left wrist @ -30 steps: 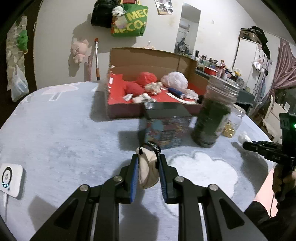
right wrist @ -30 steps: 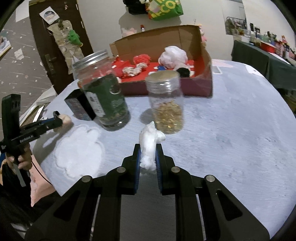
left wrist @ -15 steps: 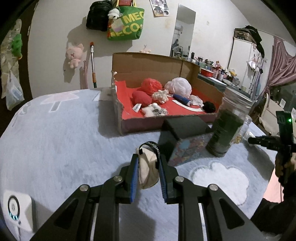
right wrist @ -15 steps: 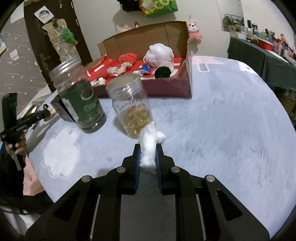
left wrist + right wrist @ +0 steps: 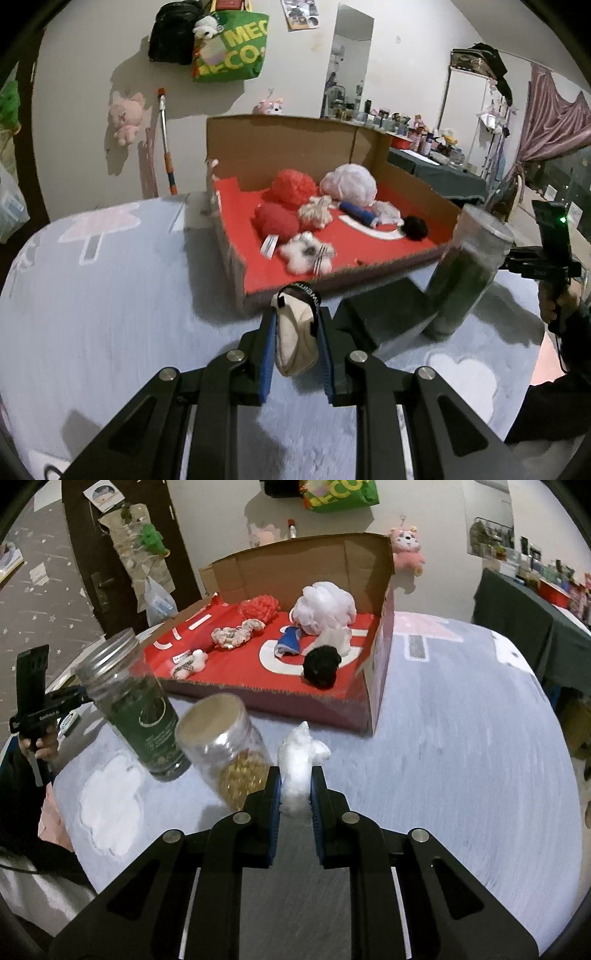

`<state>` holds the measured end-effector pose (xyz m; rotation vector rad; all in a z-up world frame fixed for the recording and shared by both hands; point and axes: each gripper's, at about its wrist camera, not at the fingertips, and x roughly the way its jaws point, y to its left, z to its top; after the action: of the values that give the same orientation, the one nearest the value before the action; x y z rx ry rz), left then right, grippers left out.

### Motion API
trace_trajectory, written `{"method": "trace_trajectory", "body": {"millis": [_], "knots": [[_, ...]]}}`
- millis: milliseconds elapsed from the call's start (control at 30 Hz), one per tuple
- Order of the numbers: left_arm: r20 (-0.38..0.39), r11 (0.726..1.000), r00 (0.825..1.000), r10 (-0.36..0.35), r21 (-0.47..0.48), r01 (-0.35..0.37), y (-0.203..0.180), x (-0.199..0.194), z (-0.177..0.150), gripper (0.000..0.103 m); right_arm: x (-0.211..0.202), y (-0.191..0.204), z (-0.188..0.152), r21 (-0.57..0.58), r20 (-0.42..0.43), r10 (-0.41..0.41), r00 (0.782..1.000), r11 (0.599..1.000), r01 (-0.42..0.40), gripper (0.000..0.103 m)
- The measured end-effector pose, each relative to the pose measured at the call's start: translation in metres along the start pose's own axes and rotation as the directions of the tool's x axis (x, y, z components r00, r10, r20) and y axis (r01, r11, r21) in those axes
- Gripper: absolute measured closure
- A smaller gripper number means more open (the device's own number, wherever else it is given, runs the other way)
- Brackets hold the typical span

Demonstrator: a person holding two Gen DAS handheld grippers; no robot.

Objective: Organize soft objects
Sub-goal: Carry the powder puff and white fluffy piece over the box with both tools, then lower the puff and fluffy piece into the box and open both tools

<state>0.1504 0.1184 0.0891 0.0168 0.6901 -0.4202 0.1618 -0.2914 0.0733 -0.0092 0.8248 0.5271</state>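
Between the blue-padded jaws of the left gripper (image 5: pixel 297 347) sits a cream fabric pouch (image 5: pixel 295 341) with a black lettered band over its top, clamped and carried clear of the counter (image 5: pixel 110 295), whose cover is a pale grey, short-piled cloth printed with white clouds. Just beyond the pouch lies a dark, flat-topped box (image 5: pixel 384 314), and to its right stands a tall clear jar (image 5: pixel 465 273) with a metal screw lid and dark green contents; both stand between the grippers and the cardboard box (image 5: pixel 295 147).

The right gripper (image 5: pixel 295 790) has its jaws closed on a small white fluffy piece (image 5: pixel 301 760), soft and ragged in outline. Immediately left of it is a shorter clear jar (image 5: pixel 229 749) filled with golden beads, its metal lid facing the camera, and the green jar stands beyond that, so the two jars crowd the left side of the way toward the box, while the grey cloth straight ahead lies bare up to the box's front wall.

Farther back, the cardboard box is shallow, red-lined, with a raised brown flap at the rear. It holds soft things: two red puffs (image 5: pixel 291 188), a white mesh sponge (image 5: pixel 323 603), a knitted cream bundle (image 5: pixel 232 633), a blue roll (image 5: pixel 290 642) and a black pom-pom (image 5: pixel 321 666).

Behind, plush toys and a green bag (image 5: pixel 231 51) hang on the wall.
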Motion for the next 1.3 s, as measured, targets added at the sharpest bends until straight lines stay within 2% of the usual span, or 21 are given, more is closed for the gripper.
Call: {"method": "trace_trajectory", "body": {"millis": [233, 500, 633, 833, 933, 1167, 1300], "knots": [[-0.007, 0.999, 1.0, -0.029, 0.043, 0.029, -0.01, 0.01, 0.037, 0.081, 0.002, -0.003, 0.032, -0.046, -0.01, 0.038, 0.999, 0.998, -0.038, 0.089], [-0.09, 0.991, 0.993, -0.078, 0.105, 0.088, -0.04, 0.046, 0.078, 0.081, 0.02, 0.006, 0.078, -0.088, -0.043, 0.121, 0.992, 0.988, -0.125, 0.089], [-0.134, 0.985, 0.986, -0.1, 0.129, 0.117, -0.053, 0.065, 0.093, 0.081, 0.039, 0.018, 0.098, -0.109, -0.087, 0.149, 0.985, 0.981, -0.158, 0.089], [-0.227, 0.977, 0.967, -0.119, 0.148, 0.155, -0.069, 0.101, 0.112, 0.081, 0.072, 0.029, 0.116, -0.118, -0.178, 0.156, 0.972, 0.977, -0.178, 0.089], [-0.286, 0.974, 0.951, -0.116, 0.154, 0.165, -0.075, 0.121, 0.118, 0.081, 0.09, 0.03, 0.124, -0.11, -0.234, 0.145, 0.961, 0.979, -0.175, 0.089], [-0.381, 0.973, 0.921, -0.085, 0.169, 0.16, -0.082, 0.162, 0.124, 0.08, 0.128, 0.034, 0.134, -0.142, -0.341, 0.084, 0.936, 0.98, -0.14, 0.088], [-0.423, 0.972, 0.903, -0.069, 0.176, 0.157, -0.084, 0.179, 0.123, 0.078, 0.145, 0.032, 0.138, -0.144, -0.401, 0.05, 0.915, 0.983, -0.117, 0.088]]}}
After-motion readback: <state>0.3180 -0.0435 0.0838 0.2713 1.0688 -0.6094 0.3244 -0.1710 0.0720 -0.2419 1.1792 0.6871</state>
